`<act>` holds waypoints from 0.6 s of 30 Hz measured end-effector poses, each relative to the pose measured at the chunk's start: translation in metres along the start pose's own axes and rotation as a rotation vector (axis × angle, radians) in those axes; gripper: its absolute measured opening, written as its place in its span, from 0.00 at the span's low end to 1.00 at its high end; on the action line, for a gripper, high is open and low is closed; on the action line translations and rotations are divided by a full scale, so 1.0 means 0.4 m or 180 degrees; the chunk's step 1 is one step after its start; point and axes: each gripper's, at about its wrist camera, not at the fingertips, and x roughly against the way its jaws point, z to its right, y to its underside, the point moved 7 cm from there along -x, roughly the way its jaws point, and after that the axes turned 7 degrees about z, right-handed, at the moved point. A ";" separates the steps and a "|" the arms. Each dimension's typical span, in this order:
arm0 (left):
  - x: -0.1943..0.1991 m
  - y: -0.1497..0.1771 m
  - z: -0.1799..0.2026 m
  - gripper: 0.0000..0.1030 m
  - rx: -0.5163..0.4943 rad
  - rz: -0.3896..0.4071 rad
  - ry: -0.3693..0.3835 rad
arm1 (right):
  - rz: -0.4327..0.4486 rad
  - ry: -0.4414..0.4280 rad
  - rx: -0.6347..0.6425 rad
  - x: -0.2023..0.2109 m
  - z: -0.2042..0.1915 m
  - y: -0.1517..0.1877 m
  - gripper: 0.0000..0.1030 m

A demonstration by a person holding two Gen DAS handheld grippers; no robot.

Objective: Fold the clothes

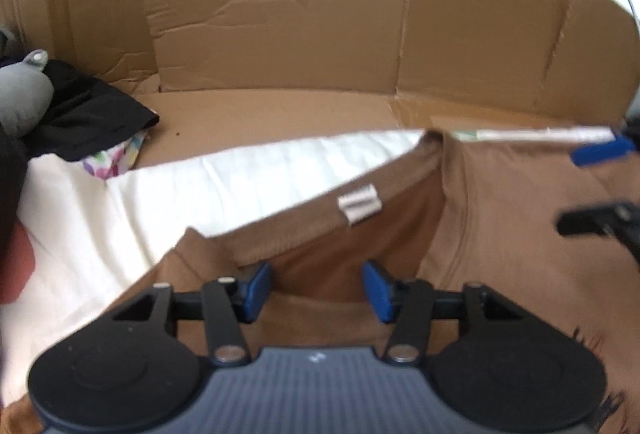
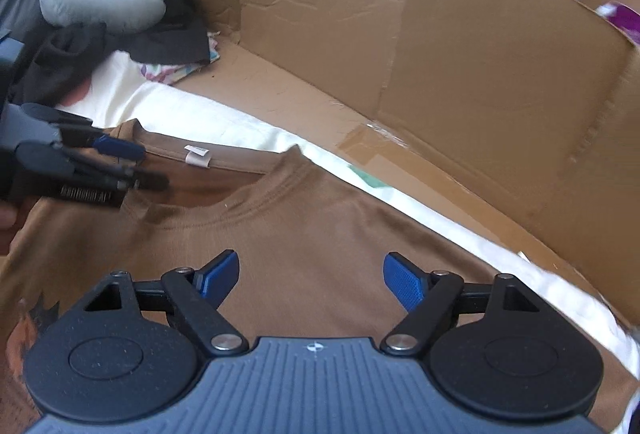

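1. My left gripper [image 1: 316,288] hangs with its blue pads spread, nothing between them, just over the neckline of the brown T-shirt [image 2: 320,234].
2. My right gripper [image 2: 312,284] is spread wide too, over the shirt's chest below the collar; I can't tell whether either gripper touches the cloth.
3. The shirt lies flat, front up, on a white sheet [image 1: 100,226], its collar tag [image 1: 358,204] showing inside the neck.
4. Cardboard walls [image 1: 280,34] stand behind the sheet.
5. At far left sits a pile of dark clothes [image 2: 80,46] with a grey neck pillow [image 2: 92,2] on top, well apart from the shirt.
6. From the left wrist, blur softens the shirt's edges.
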 end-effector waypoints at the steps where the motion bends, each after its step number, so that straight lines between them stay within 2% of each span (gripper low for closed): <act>1: 0.004 -0.008 0.000 0.51 0.0016 0.0017 -0.0014 | 0.0008 -0.0022 -0.0049 0.014 0.012 0.006 0.82; 7: 0.033 -0.051 -0.006 0.56 0.0122 0.0093 -0.0115 | -0.0019 -0.0166 -0.0340 0.096 0.066 0.032 0.82; 10: 0.073 -0.058 -0.002 0.57 0.0115 0.0124 -0.0166 | -0.0003 -0.0235 -0.0268 0.164 0.071 0.038 0.82; 13: 0.123 -0.061 0.003 0.63 0.0082 0.0168 -0.0201 | 0.0002 -0.0260 -0.0228 0.227 0.070 0.044 0.82; 18: 0.241 -0.050 0.005 0.63 0.0129 0.0100 -0.0240 | -0.0114 -0.0327 -0.0197 0.345 0.046 0.027 0.82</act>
